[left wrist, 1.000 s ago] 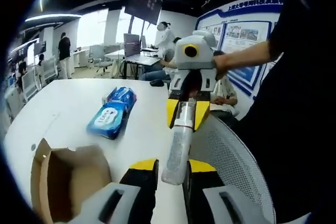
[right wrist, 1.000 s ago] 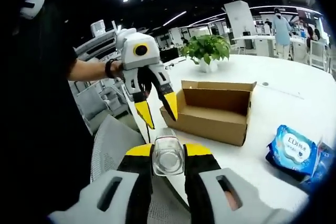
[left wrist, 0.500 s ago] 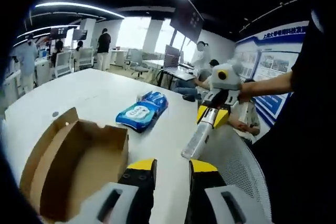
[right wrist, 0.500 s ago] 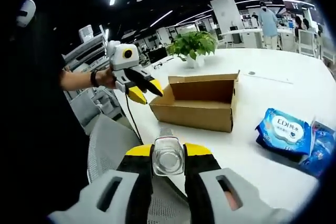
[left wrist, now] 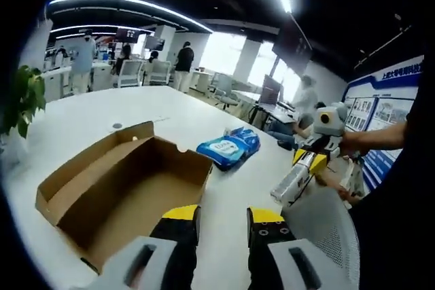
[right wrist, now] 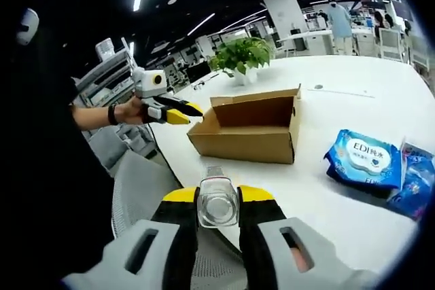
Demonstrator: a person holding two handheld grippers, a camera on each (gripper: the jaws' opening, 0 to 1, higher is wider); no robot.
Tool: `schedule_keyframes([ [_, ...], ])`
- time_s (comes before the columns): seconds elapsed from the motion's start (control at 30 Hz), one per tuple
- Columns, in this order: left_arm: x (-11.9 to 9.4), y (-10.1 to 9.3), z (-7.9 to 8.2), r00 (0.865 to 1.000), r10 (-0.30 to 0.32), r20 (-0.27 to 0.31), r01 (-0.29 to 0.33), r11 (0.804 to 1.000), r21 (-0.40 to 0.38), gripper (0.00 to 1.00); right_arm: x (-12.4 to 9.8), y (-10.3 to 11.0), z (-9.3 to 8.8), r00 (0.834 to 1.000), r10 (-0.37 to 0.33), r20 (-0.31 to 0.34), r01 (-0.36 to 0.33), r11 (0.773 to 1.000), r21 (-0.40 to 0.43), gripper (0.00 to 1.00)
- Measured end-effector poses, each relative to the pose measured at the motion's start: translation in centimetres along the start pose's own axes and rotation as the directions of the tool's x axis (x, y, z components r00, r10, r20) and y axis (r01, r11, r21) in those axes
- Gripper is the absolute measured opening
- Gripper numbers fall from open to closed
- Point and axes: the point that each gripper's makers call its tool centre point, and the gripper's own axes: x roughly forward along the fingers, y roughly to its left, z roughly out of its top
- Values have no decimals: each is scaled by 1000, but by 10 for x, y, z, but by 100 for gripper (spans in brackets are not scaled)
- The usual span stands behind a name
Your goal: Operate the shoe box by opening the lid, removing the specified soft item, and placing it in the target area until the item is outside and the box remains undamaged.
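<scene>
While I am holding a gripper in each hand above a white table [left wrist: 88, 117], my right gripper [right wrist: 217, 203] is clenching a clear plastic bottle [right wrist: 217, 200] end-on between its yellow-tipped jaws, and in the left gripper view that bottle [left wrist: 291, 183] is sticking out over a mesh chair [left wrist: 325, 229] just off the table edge. My left gripper [left wrist: 223, 216] is grasping nothing, its jaws standing a little apart, and it is pointing toward the cardboard shoe box [left wrist: 126, 191]. That box is sitting open on the table with its flaps up, and its inside is looking bare and undamaged. Judging from this, the lid is already open and the item is already outside the box; setting it down in a target area, which I cannot identify, is what is left. Blue wet-wipe packs [right wrist: 363, 161] are lying on the table beyond the box, well apart from it, and a potted plant [right wrist: 241, 59] is standing behind. Nothing is blocking the bare table between box and packs.
</scene>
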Motion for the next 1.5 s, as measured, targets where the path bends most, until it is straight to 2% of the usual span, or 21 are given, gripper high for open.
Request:
schedule_keyframes([
  [0.2,-6,12,-1,996,68,48,-65,995,-77,28,-4,-13,3,1000,-17,9,17,1000,16,19],
  [0.33,-8,17,-5,994,96,54,-90,990,-108,28,-7,-23,7,999,-37,12,37,999,28,19],
  [0.57,-15,23,-9,987,138,85,-122,978,-171,28,-14,-48,17,997,-74,-3,74,997,24,19],
  [0.7,-17,26,-12,983,159,90,-139,971,-195,28,-17,-62,23,995,-90,-34,90,996,-1,19],
  [0.8,-18,28,-13,981,171,96,-148,967,-206,28,-22,-75,26,991,-104,-80,100,994,-54,19],
  [0.97,-23,30,-16,974,198,111,-168,958,-233,28,-25,-92,38,988,-117,-102,109,990,-87,19],
  [1.03,-25,31,-17,972,207,113,-176,955,-238,28,-27,-102,44,977,-142,-157,118,981,-151,19],
  [1.23,-32,35,-23,964,239,114,-203,944,-261,27,-26,-119,63,965,-155,-210,102,965,-240,19],
  [1.33,-34,37,-22,960,253,122,-214,939,-271,27,-26,-132,69,952,-167,-257,86,951,-298,19],
  [1.5,-36,40,-23,952,276,129,-231,930,-288,27,-25,-148,78,939,-182,-293,70,932,-355,19],
])
